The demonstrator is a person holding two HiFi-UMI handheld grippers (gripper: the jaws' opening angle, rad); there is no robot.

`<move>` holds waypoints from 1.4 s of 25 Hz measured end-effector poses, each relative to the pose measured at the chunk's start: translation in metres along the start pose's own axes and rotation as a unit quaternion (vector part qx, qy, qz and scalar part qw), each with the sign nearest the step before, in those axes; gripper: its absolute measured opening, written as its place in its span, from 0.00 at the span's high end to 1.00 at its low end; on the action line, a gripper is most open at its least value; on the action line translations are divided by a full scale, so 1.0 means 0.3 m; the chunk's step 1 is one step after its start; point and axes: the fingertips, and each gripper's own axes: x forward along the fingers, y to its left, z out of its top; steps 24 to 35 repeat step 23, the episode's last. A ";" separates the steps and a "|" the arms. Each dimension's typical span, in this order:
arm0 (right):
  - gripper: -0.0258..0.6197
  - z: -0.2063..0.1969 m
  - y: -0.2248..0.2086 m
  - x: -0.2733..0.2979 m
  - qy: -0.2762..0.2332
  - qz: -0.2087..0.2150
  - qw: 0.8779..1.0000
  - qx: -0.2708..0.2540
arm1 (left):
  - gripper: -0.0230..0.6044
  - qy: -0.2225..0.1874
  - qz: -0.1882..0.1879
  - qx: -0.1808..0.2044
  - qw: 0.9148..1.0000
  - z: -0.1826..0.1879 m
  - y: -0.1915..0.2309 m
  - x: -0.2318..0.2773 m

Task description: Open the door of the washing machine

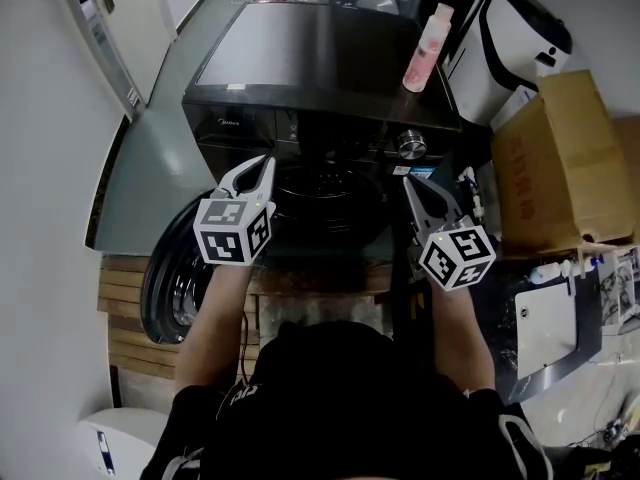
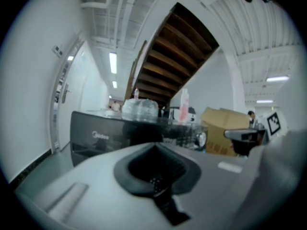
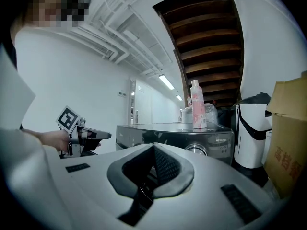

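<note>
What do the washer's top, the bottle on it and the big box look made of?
Washer top: dark, glossy, reflects light; coated metal or plastic, unclear. Bottle: pink translucent-looking plastic, white cap. Box: matte brown cardboard, folded flaps.

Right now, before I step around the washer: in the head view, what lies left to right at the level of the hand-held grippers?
washer door, swung open → left hand-held gripper → right hand-held gripper → cardboard box

One washing machine (image 1: 300, 58); one pink bottle (image 1: 428, 46); one cardboard box (image 1: 560, 158); two tongs: left tongs (image 1: 267, 160), right tongs (image 1: 409, 181).
</note>
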 end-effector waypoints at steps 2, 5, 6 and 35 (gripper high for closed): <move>0.97 0.000 -0.001 0.001 0.001 -0.001 1.000 -0.003 | 0.95 0.001 -0.001 -0.001 1.000 -0.003 -0.001 0.003; 0.97 -0.003 0.000 0.001 0.003 0.001 1.000 -0.003 | 0.95 0.002 -0.003 -0.002 1.000 -0.010 -0.008 0.009; 0.97 -0.003 0.001 0.000 0.004 0.001 1.000 -0.003 | 0.95 0.002 -0.004 -0.002 1.000 -0.011 -0.009 0.011; 0.97 -0.018 -0.020 -0.004 0.006 0.008 1.000 0.011 | 0.95 0.003 -0.009 0.000 1.000 -0.004 -0.035 0.016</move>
